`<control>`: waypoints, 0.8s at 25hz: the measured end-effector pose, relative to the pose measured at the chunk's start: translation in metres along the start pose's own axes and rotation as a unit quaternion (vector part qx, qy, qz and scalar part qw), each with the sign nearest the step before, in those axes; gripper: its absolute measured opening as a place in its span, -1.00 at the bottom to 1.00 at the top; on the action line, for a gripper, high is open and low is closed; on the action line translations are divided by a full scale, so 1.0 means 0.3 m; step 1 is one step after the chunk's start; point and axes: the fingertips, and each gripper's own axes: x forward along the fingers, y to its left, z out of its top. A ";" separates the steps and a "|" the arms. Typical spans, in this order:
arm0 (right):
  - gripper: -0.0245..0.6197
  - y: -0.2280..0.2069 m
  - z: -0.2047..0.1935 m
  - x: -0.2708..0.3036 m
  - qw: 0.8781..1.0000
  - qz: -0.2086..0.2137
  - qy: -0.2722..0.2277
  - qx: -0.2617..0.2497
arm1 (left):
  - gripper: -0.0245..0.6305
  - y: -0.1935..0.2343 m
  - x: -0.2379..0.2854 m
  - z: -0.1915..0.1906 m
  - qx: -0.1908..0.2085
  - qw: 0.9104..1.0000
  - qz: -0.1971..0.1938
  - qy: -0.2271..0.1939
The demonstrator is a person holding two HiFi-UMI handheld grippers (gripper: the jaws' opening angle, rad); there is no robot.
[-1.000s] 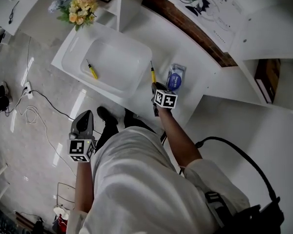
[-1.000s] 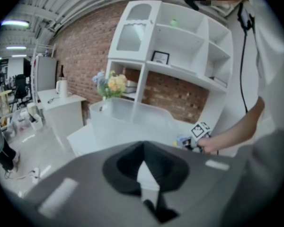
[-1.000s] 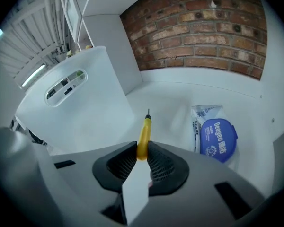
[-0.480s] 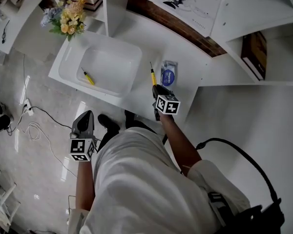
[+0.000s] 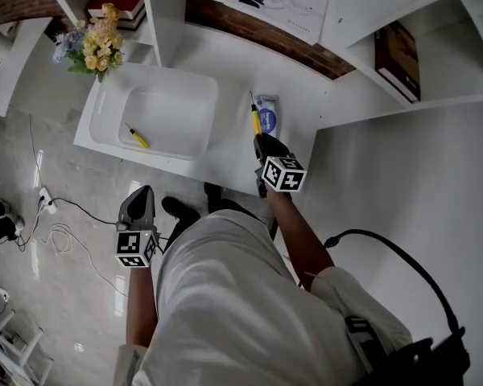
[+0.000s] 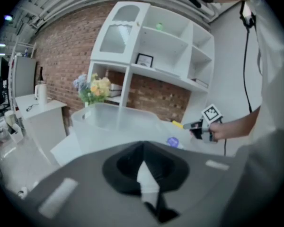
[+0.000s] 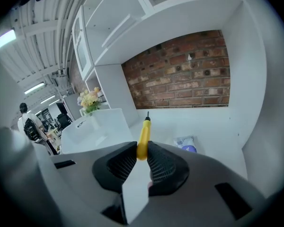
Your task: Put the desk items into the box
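Between the right gripper (image 7: pixel 142 151) fingers (image 7: pixel 164 167): yellow screwdriver (image 7: pixel 143 135), handle end clamped by both pads, rest of the handle and the dark tip projecting forward past the fingertips. Head view: this screwdriver sits over the white tabletop (image 5: pixel 225 59), outside the box (image 5: pixel 212 127), just beside a blue packet (image 5: pixel 267 116). On the box bottom lies a second yellow screwdriver (image 5: pixel 135 137). Fingers of the left gripper (image 5: pixel 142 193) are together, nothing between them; it hangs off the tabletop edge, over the floor (image 5: pixel 48 280).
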 end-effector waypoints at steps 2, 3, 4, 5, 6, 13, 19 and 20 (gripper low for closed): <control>-0.72 0.007 0.016 -0.019 1.000 -0.001 -0.011 0.007 | -0.92 0.006 -0.003 0.000 0.004 1.000 -0.005 0.000; -0.72 0.014 0.026 -0.027 1.000 0.000 -0.016 0.010 | -0.92 0.009 -0.004 0.000 0.006 1.000 -0.007 0.000; -0.72 0.023 0.036 -0.035 1.000 0.002 -0.022 0.012 | -0.92 0.014 -0.005 0.001 0.008 1.000 -0.009 0.000; -0.72 0.033 0.045 -0.043 1.000 0.005 -0.028 0.014 | -0.92 0.020 -0.007 0.002 0.010 1.000 -0.011 0.000; -0.72 0.043 0.054 -0.050 0.999 0.007 -0.033 0.016 | -0.92 0.025 -0.009 0.002 0.011 1.000 -0.012 0.000; -0.72 0.113 0.116 -0.076 0.998 0.018 -0.063 0.025 | -0.92 0.056 -0.016 0.025 0.019 0.999 -0.025 -0.007; -0.72 0.230 0.164 -0.075 0.996 0.044 -0.081 0.018 | -0.92 0.106 -0.049 0.026 0.021 0.999 -0.030 -0.013; -0.72 0.246 0.170 -0.070 0.995 0.047 -0.082 0.018 | -0.92 0.114 -0.056 0.025 0.022 0.999 -0.031 -0.013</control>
